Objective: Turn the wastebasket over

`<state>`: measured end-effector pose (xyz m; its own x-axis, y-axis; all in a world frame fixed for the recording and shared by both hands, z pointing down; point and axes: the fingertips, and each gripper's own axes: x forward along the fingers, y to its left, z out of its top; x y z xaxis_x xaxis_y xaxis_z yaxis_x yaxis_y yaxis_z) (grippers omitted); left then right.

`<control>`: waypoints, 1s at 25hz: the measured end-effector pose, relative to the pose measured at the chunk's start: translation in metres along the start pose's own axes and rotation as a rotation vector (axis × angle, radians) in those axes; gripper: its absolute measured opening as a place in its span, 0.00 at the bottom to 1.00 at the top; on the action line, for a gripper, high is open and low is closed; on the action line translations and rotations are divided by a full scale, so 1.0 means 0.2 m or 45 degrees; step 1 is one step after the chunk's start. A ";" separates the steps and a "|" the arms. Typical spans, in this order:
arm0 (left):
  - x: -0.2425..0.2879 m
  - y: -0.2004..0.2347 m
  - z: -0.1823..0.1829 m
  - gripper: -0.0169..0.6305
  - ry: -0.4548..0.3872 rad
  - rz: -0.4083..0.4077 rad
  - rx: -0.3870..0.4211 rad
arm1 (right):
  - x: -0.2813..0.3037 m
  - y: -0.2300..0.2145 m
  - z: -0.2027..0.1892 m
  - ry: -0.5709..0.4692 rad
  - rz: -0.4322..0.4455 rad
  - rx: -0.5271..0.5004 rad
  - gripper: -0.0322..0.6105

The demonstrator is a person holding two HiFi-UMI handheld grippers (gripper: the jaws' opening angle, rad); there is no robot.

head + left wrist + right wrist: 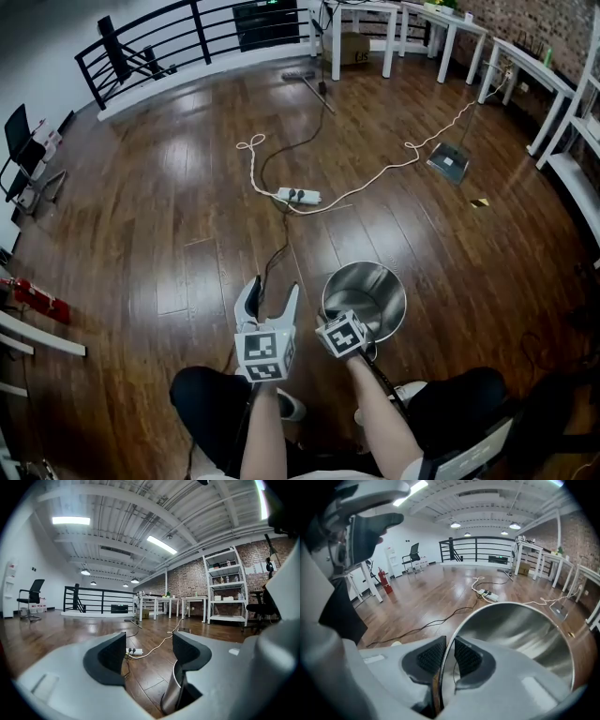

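An upright, shiny steel wastebasket [367, 292] stands with its mouth up on the wooden floor, just in front of the person's knees. My right gripper [331, 320] reaches down to its near-left rim. In the right gripper view the two dark pads pinch the thin rim of the wastebasket [520, 634], one inside and one outside, so the right gripper [449, 656] is shut on it. My left gripper [269, 298] hovers just left of the basket, open and empty. The left gripper view shows its jaws [149, 651] wide apart, with the side of the wastebasket [172, 693] low behind the right jaw.
A white power strip [298, 196] with a white cord and a black cable lies on the floor beyond the basket. A flat grey device [448, 161] sits farther right. White tables [525, 66] line the back right, and a black railing [169, 33] the back. A red extinguisher [33, 298] lies at left.
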<state>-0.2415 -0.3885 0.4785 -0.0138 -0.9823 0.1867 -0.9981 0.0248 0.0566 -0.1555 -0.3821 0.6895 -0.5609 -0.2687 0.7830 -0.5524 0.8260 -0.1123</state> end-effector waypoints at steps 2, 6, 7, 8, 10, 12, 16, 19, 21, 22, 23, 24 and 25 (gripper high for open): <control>0.01 0.02 0.01 0.55 -0.002 0.002 -0.010 | -0.04 0.01 0.05 -0.069 0.010 -0.021 0.12; 0.01 0.02 -0.01 0.55 0.006 -0.009 -0.035 | -0.17 -0.02 0.16 -0.235 0.052 0.080 0.13; 0.01 0.01 0.00 0.55 -0.006 -0.016 -0.036 | -0.21 -0.04 0.19 -0.297 0.073 0.123 0.13; 0.00 0.00 0.02 0.55 -0.023 -0.024 -0.038 | -0.25 -0.06 0.23 -0.365 0.101 0.172 0.13; 0.00 -0.01 0.07 0.55 -0.054 -0.037 -0.046 | -0.34 -0.11 0.27 -0.510 0.183 0.294 0.13; 0.00 -0.01 0.08 0.55 -0.065 -0.042 -0.058 | -0.40 -0.16 0.29 -0.651 0.312 0.453 0.13; -0.01 -0.02 0.10 0.55 -0.067 -0.054 -0.072 | -0.41 -0.20 0.24 -0.819 0.533 0.665 0.12; 0.00 -0.02 0.09 0.55 -0.061 -0.051 -0.060 | -0.42 -0.22 0.16 -0.851 0.599 0.682 0.12; 0.00 -0.02 0.08 0.55 -0.055 -0.047 -0.066 | -0.43 -0.28 0.11 -0.854 0.594 0.706 0.12; 0.01 -0.02 0.07 0.55 -0.050 -0.049 -0.069 | -0.44 -0.33 0.08 -0.847 0.546 0.722 0.12; 0.01 -0.04 0.06 0.55 -0.044 -0.056 -0.071 | -0.44 -0.40 0.05 -0.831 0.462 0.737 0.12; 0.02 -0.05 0.05 0.55 -0.036 -0.066 -0.071 | -0.44 -0.48 -0.01 -0.802 0.349 0.752 0.13; 0.03 -0.08 0.04 0.55 -0.027 -0.079 -0.071 | -0.44 -0.57 -0.07 -0.757 0.220 0.771 0.14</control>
<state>-0.2270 -0.3964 0.4710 0.0460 -0.9860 0.1604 -0.9921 -0.0264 0.1223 -0.0344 -0.4452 0.6415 -0.8033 -0.5181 0.2938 -0.5681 0.5182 -0.6393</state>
